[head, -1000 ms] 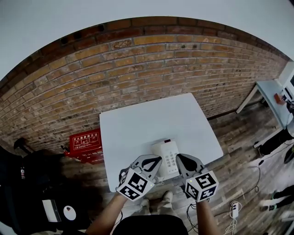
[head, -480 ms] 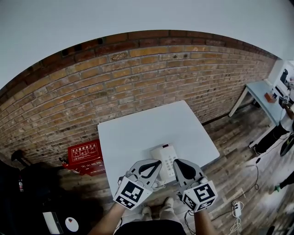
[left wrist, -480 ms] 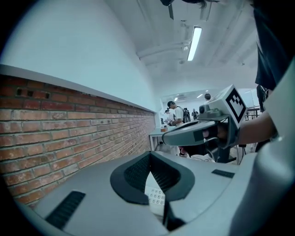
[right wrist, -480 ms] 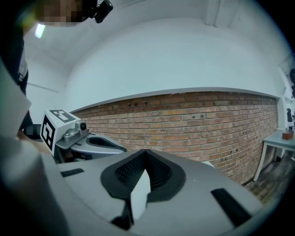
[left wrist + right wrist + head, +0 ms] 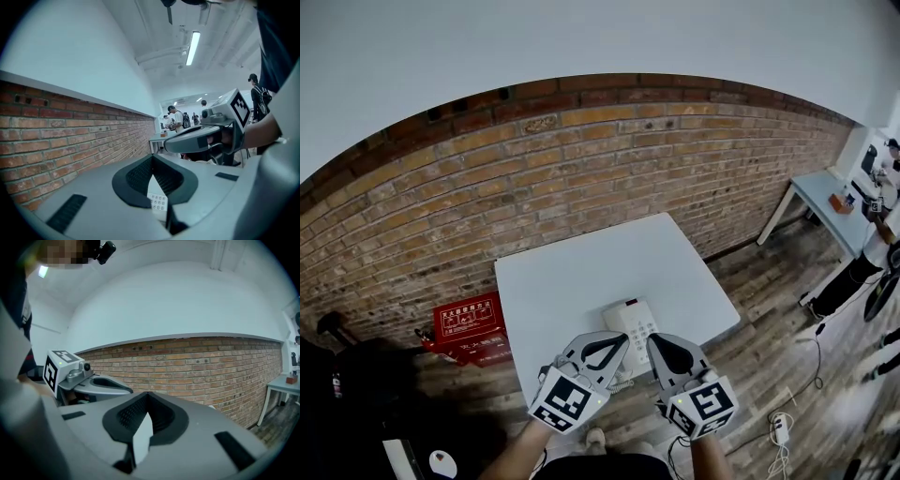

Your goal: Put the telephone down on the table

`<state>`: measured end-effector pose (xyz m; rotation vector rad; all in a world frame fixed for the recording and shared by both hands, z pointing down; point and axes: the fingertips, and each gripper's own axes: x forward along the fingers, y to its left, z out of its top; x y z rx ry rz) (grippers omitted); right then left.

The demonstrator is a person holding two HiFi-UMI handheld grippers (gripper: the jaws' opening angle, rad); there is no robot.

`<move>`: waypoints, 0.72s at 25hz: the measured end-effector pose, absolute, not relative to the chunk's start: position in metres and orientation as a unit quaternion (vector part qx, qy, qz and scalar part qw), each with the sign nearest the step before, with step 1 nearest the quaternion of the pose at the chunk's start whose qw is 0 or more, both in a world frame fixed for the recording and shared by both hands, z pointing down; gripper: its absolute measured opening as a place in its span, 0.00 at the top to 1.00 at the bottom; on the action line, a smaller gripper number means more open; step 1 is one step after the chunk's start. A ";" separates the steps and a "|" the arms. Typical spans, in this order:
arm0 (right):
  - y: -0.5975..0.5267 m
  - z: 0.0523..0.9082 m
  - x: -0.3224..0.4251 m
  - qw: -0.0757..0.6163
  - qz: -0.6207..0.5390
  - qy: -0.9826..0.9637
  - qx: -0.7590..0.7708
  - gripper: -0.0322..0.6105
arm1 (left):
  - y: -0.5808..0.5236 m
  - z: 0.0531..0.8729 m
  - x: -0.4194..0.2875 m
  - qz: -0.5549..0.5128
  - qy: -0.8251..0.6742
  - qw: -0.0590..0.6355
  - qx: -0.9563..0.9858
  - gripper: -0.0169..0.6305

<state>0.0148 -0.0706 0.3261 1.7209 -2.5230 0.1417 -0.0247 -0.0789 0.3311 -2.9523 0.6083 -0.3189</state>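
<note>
A white telephone [image 5: 634, 322] with a grey keypad lies flat on the white table [image 5: 581, 272], near its front edge. Both grippers hang side by side just in front of it, above the table's near edge. My left gripper [image 5: 624, 337] is shut and holds nothing; its tips cover the phone's near left corner. My right gripper [image 5: 651, 340] is shut and empty too, close to the phone's near right corner. In the left gripper view the shut jaws [image 5: 152, 156] frame a strip of the keypad [image 5: 158, 201] below them. The right gripper view shows shut jaws [image 5: 147, 393] over bare table.
A brick wall [image 5: 581, 178] runs behind the table. A red box [image 5: 471, 323] sits on the floor at the left, with dark bags [image 5: 337, 394] beyond it. Another table [image 5: 825, 199] stands at the right, and cables with a power strip [image 5: 780, 427] lie on the wooden floor.
Both shut grippers have risen and drawn back a little from the telephone, which stays on the table. The head view has tilted up, showing more wall.
</note>
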 end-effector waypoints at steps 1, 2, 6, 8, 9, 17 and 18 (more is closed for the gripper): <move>-0.069 0.325 0.014 0.043 0.044 -0.826 0.560 0.93 | -0.076 0.329 -0.024 -0.103 0.200 0.058 -0.973 0.96; -0.066 0.323 0.014 0.044 0.042 -0.827 0.559 0.93 | -0.074 0.325 -0.024 -0.098 0.199 0.057 -0.973 0.96; -0.056 0.315 0.019 0.038 0.037 -0.828 0.558 0.93 | -0.064 0.313 -0.020 -0.084 0.200 0.055 -0.975 0.96; -0.049 0.311 0.022 0.040 0.035 -0.829 0.556 0.93 | -0.059 0.310 -0.017 -0.080 0.203 0.053 -0.975 0.96; -0.045 0.310 0.024 0.042 0.034 -0.831 0.554 0.93 | -0.055 0.308 -0.015 -0.079 0.205 0.054 -0.974 0.96; -0.007 0.299 0.046 0.043 0.022 -0.841 0.539 0.93 | -0.016 0.298 0.007 -0.076 0.218 0.063 -0.971 0.96; -0.002 0.297 0.047 0.041 0.022 -0.842 0.537 0.93 | -0.011 0.297 0.009 -0.076 0.221 0.065 -0.970 0.96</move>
